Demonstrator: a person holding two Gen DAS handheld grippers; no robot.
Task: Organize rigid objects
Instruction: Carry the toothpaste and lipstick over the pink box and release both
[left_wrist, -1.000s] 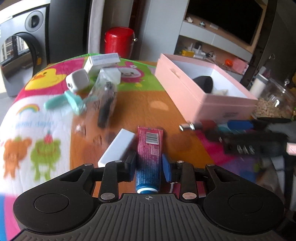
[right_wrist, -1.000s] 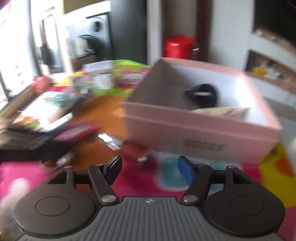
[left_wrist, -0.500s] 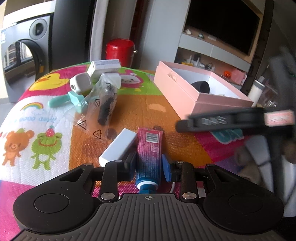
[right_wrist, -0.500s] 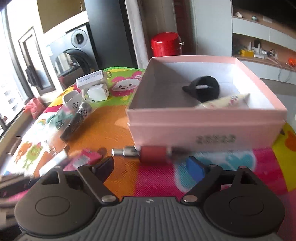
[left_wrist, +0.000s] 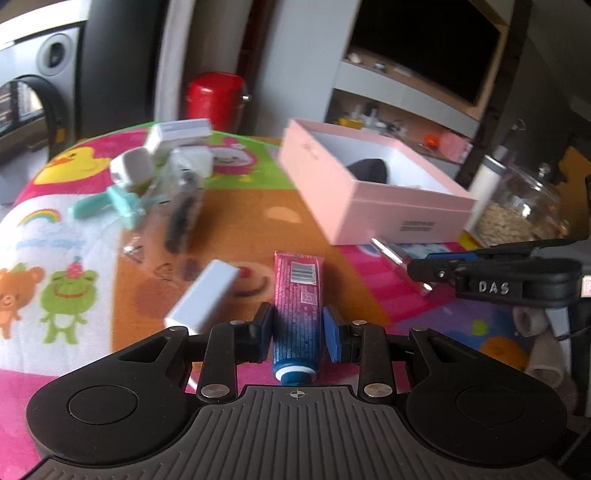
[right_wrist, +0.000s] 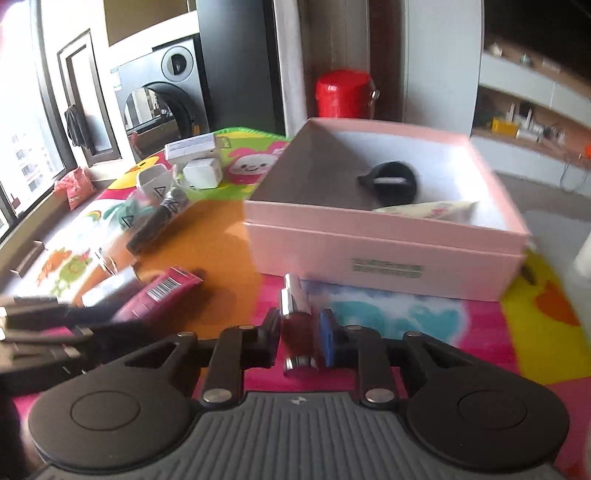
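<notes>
Left tool clamped on soft pink-blue tube, right tool on glossy red-and-chrome cylinder.

The left hand-held gripper clasps a pink-and-blue tube between its pads, cap end nearest the camera. A white rectangular block lies just left of the tube on the worktop, which carries a bright cartoon-print cloth. Farther back, white boxes, a teal item and a clear bag cluster at left. An open pink box stands at right, a dark object inside. The right hand-held gripper enters from the right edge.
</notes>
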